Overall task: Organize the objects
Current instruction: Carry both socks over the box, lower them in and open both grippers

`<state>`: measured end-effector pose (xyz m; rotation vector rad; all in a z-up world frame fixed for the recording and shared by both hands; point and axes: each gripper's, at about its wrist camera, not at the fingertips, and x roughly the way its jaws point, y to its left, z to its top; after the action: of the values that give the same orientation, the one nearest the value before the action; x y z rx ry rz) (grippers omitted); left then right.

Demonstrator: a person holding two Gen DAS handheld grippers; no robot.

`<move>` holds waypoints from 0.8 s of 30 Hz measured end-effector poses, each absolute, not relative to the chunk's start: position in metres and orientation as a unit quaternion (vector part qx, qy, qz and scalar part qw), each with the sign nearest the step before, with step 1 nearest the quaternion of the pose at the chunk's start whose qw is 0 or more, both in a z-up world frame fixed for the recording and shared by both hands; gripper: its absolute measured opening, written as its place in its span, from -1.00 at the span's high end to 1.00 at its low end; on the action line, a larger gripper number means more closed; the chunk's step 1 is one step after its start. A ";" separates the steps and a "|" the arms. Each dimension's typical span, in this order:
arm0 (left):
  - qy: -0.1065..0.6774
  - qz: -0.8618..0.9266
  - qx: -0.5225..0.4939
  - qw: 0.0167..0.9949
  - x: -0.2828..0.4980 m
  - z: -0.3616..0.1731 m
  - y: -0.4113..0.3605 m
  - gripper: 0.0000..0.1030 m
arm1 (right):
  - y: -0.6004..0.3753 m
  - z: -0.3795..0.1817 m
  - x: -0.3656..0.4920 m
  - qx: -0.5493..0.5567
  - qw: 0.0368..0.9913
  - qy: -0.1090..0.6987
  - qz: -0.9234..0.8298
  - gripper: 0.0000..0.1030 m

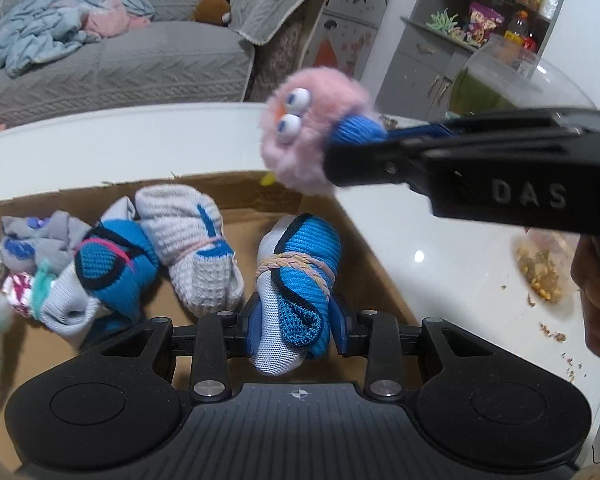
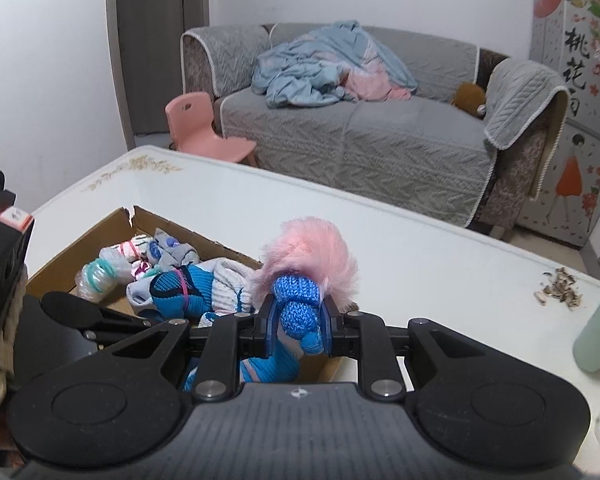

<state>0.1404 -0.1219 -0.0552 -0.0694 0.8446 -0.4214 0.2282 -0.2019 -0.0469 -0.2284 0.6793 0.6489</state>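
My left gripper [image 1: 296,320] is shut on a blue and white rolled sock bundle [image 1: 296,280] tied with a band, held over the right end of the cardboard box [image 1: 364,248]. My right gripper [image 2: 299,316] is shut on the blue knitted part of a pink furry sock with googly eyes [image 2: 312,256], held above the box's right edge; it shows in the left wrist view [image 1: 300,136] coming in from the right. Several other rolled sock bundles [image 1: 188,240] lie in the box, also seen in the right wrist view [image 2: 172,280].
The box [image 2: 100,232] sits on a white table [image 2: 420,248]. Crumbs and seed husks [image 2: 560,284] and a green cup [image 2: 598,332] lie at the table's right. A bag of snacks [image 1: 540,268] lies right of the box. A grey sofa [image 2: 360,128] stands beyond.
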 end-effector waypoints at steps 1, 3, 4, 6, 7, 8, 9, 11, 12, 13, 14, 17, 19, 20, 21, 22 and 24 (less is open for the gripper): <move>0.409 -0.205 -0.030 0.889 0.142 -0.057 -0.124 0.21 | -0.200 -0.049 0.231 -0.114 0.883 0.330 0.313 0.62; 0.413 -0.210 -0.026 0.886 0.143 -0.061 -0.126 0.21 | -0.196 -0.054 0.237 -0.124 0.877 0.340 0.316 0.62; 0.413 -0.211 -0.024 0.886 0.144 -0.062 -0.127 0.21 | -0.194 -0.057 0.239 -0.129 0.874 0.345 0.317 0.62; 0.415 -0.216 -0.022 0.883 0.147 -0.064 -0.130 0.21 | -0.191 -0.061 0.243 -0.140 0.868 0.354 0.320 0.62; 0.415 -0.218 -0.021 0.883 0.147 -0.064 -0.130 0.21 | -0.190 -0.063 0.245 -0.145 0.865 0.359 0.320 0.62; 0.415 -0.217 -0.020 0.884 0.149 -0.065 -0.132 0.21 | -0.189 -0.065 0.246 -0.150 0.862 0.364 0.321 0.62; 0.416 -0.217 -0.018 0.883 0.150 -0.066 -0.133 0.21 | -0.188 -0.067 0.247 -0.155 0.859 0.367 0.322 0.62; 0.420 -0.217 -0.024 0.881 0.154 -0.068 -0.132 0.21 | -0.186 -0.071 0.247 -0.166 0.853 0.374 0.325 0.61; 0.422 -0.218 -0.030 0.880 0.155 -0.069 -0.131 0.20 | -0.185 -0.072 0.248 -0.169 0.849 0.379 0.327 0.60; 0.424 -0.218 -0.030 0.879 0.156 -0.068 -0.131 0.20 | -0.184 -0.073 0.248 -0.173 0.847 0.382 0.328 0.59; 0.426 -0.219 -0.031 0.877 0.156 -0.068 -0.131 0.17 | -0.184 -0.073 0.247 -0.176 0.847 0.381 0.326 0.57; 0.430 -0.219 -0.038 0.875 0.158 -0.067 -0.131 -0.02 | -0.185 -0.072 0.247 -0.174 0.849 0.382 0.322 0.49; 0.431 -0.223 -0.036 0.874 0.158 -0.066 -0.132 -0.18 | -0.186 -0.071 0.246 -0.175 0.850 0.382 0.318 0.41; 0.432 -0.221 -0.035 0.874 0.158 -0.066 -0.133 -0.26 | -0.187 -0.070 0.246 -0.175 0.850 0.383 0.318 0.34; 0.432 -0.217 -0.033 0.875 0.157 -0.066 -0.133 -0.32 | -0.187 -0.070 0.245 -0.177 0.849 0.381 0.320 0.29; 0.433 -0.214 -0.034 0.875 0.157 -0.065 -0.134 -0.36 | -0.188 -0.069 0.244 -0.178 0.849 0.381 0.319 0.28; 0.435 -0.213 -0.043 0.874 0.157 -0.064 -0.131 -0.42 | -0.190 -0.067 0.243 -0.177 0.850 0.379 0.319 0.23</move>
<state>0.1571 -0.1315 -0.0642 -0.0902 0.9089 -0.4459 0.2427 -0.1896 -0.0667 -0.3732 0.7975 0.6722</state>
